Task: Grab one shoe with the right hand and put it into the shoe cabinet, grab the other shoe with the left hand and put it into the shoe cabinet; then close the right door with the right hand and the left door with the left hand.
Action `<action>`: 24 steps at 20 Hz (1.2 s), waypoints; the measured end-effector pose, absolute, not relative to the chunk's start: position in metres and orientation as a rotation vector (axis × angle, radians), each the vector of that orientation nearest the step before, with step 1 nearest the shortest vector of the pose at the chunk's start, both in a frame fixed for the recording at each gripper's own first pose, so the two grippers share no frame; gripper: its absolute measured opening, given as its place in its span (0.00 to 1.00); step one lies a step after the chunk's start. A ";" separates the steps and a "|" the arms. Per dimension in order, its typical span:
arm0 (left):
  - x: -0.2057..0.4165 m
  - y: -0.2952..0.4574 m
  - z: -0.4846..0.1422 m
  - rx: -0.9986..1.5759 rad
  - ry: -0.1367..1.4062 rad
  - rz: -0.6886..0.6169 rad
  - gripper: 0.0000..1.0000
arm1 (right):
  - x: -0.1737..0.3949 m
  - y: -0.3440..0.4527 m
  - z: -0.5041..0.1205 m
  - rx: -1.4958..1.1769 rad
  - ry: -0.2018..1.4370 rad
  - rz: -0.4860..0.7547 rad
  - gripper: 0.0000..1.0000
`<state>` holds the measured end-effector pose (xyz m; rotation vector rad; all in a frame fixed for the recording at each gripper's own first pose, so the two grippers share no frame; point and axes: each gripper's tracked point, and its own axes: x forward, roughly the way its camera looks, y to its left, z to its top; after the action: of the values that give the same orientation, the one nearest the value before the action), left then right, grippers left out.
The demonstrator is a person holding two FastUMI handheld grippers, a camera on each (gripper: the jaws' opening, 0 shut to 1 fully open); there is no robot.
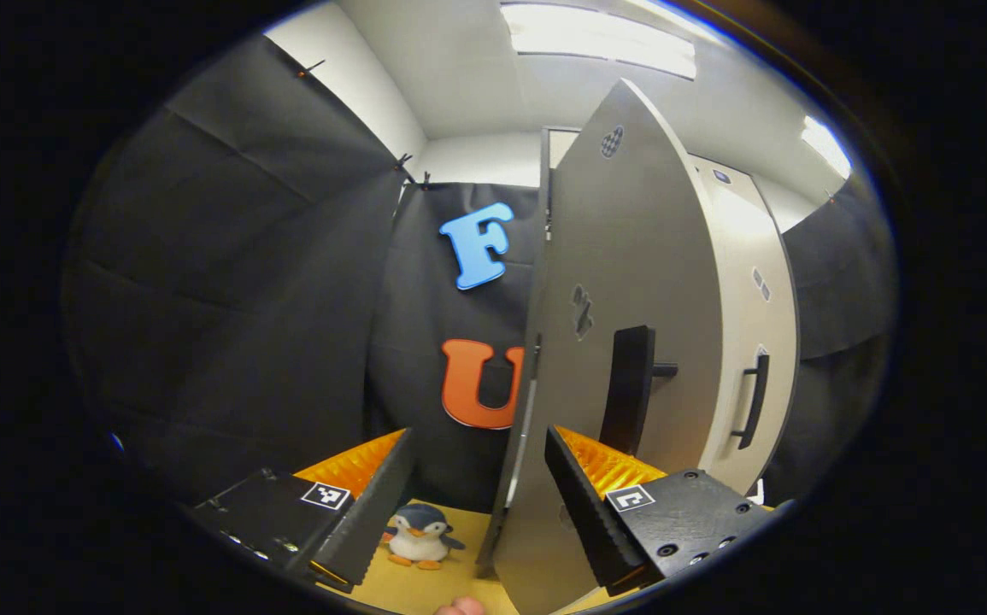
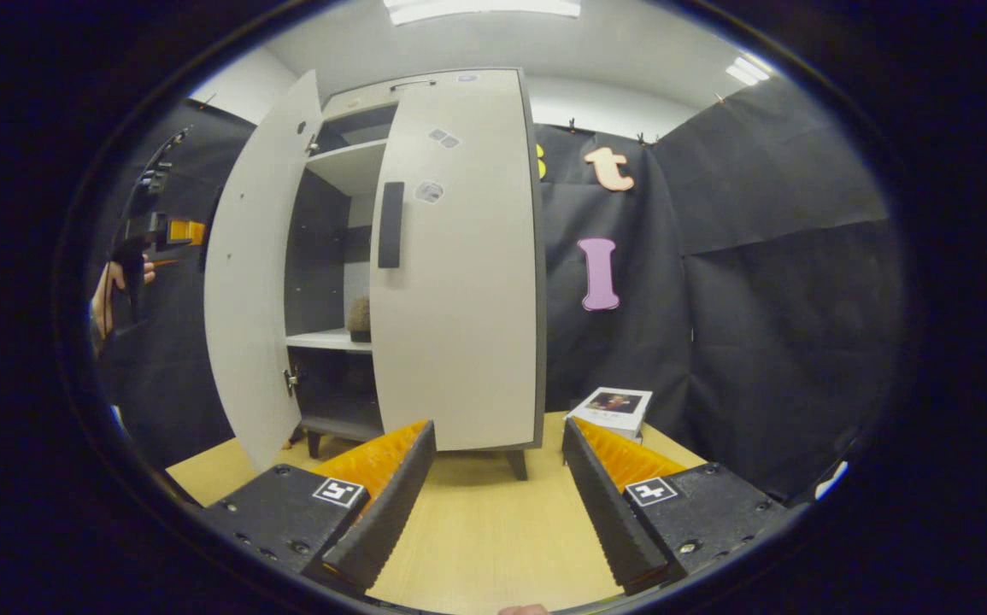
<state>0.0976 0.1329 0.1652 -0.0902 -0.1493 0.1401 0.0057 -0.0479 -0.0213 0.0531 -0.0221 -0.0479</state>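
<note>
Down at the bottom of the left gripper view, left gripper [image 1: 480, 504] spread wide, pinching nothing, with the free edge of the left door [image 1: 621, 282] standing right between the two fingers. Edge-on, that panel: tall, pale grey, upright, long axis vertical, swung well out from the cabinet. Black bar handle [image 1: 628, 389] on its face, just past the right-hand finger. Clearly the nearer gripper for this door, so the judgement is a sideways push on the panel toward the cabinet front, rather than any grip.

Lower, beyond the fingers, a toy penguin [image 1: 419, 534] sitting on the tan floor [image 1: 425, 589], well clear of the door's swing as far as can be told.

Over in the right gripper view, right gripper [image 2: 497, 504] also spread, holding nothing, hanging back above the floor. Farther on, the shoe cabinet [image 2: 425, 256]: right door [image 2: 459, 282] already flat against the front, dark handle vertical near its inner edge. Left door angled out, leaving a tall gap onto white shelves. One rounded brownish shape on the middle shelf, probably a shoe [image 2: 360, 318], too small to say more. Far left, a hand [image 2: 108, 295] with the other gripper behind the open panel. Box with a printed lid [image 2: 613, 408] beside the cabinet's right foot.

Right door looks done; left door the last job.
</note>
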 end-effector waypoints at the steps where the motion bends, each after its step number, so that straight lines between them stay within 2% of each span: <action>1: 0.104 0.120 0.165 -0.093 -0.149 0.114 0.93 | 0.004 -0.050 -0.020 0.054 -0.024 -0.050 0.96; 6: 0.138 0.058 0.160 -0.071 -0.147 0.008 0.93 | -0.004 -0.060 -0.020 0.068 -0.024 -0.077 0.96; 14: 0.137 0.053 0.144 -0.015 -0.120 0.039 0.94 | -0.011 -0.068 -0.026 0.062 -0.014 -0.083 0.96; 19: 0.095 0.042 0.142 -0.019 -0.127 0.017 0.94 | -0.004 -0.068 -0.018 0.043 -0.022 -0.064 0.96; 24: 0.047 0.028 0.092 -0.077 -0.058 0.009 0.94 | 0.004 -0.063 -0.019 0.060 -0.007 -0.036 0.96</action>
<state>0.0469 0.0277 0.0921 -0.0766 -0.0576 0.0089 0.0045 -0.0628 -0.0190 0.0604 -0.0073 -0.0356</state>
